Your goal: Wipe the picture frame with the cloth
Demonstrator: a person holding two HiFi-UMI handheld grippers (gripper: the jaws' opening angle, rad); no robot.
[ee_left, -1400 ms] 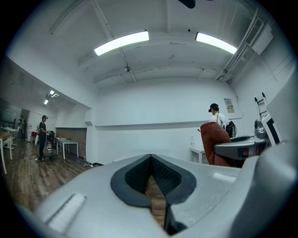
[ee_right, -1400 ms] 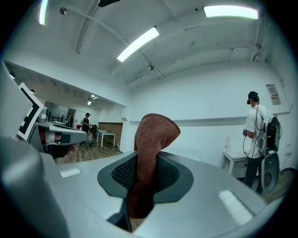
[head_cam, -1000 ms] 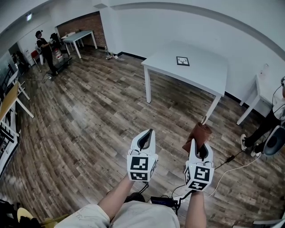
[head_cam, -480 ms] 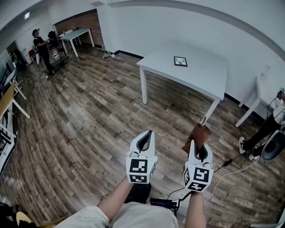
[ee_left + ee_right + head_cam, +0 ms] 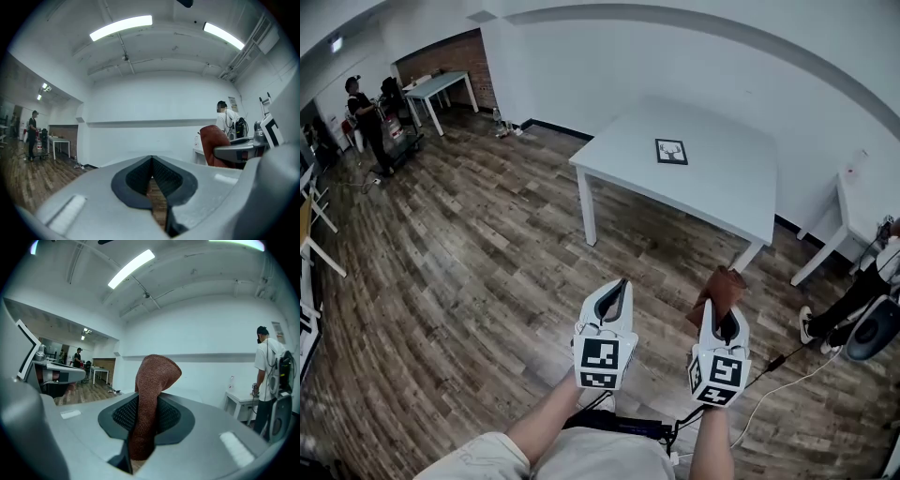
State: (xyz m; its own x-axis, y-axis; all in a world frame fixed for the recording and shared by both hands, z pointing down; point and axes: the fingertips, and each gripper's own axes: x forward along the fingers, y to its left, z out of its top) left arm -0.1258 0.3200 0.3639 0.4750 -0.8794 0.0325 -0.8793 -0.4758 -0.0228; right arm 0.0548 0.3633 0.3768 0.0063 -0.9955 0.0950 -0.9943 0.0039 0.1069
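A small dark picture frame point(image 5: 672, 151) lies flat on the white table point(image 5: 712, 187) ahead of me. My right gripper point(image 5: 727, 317) is shut on a brown cloth point(image 5: 721, 290), which sticks up from its jaws; the cloth point(image 5: 151, 399) fills the middle of the right gripper view. My left gripper point(image 5: 619, 288) is shut with nothing in it, its jaws meeting at the tip point(image 5: 151, 174). Both grippers hang over the wooden floor, well short of the table.
A second white table point(image 5: 862, 202) stands at the right with a person point(image 5: 853, 291) beside it. Another table point(image 5: 441, 89) and a person point(image 5: 364, 117) are far left at the brick wall. A cable point(image 5: 787, 370) lies on the floor near my right gripper.
The table and frame have come closer and shifted left in the head view as I move forward. Both grippers keep their pose, the cloth still held.
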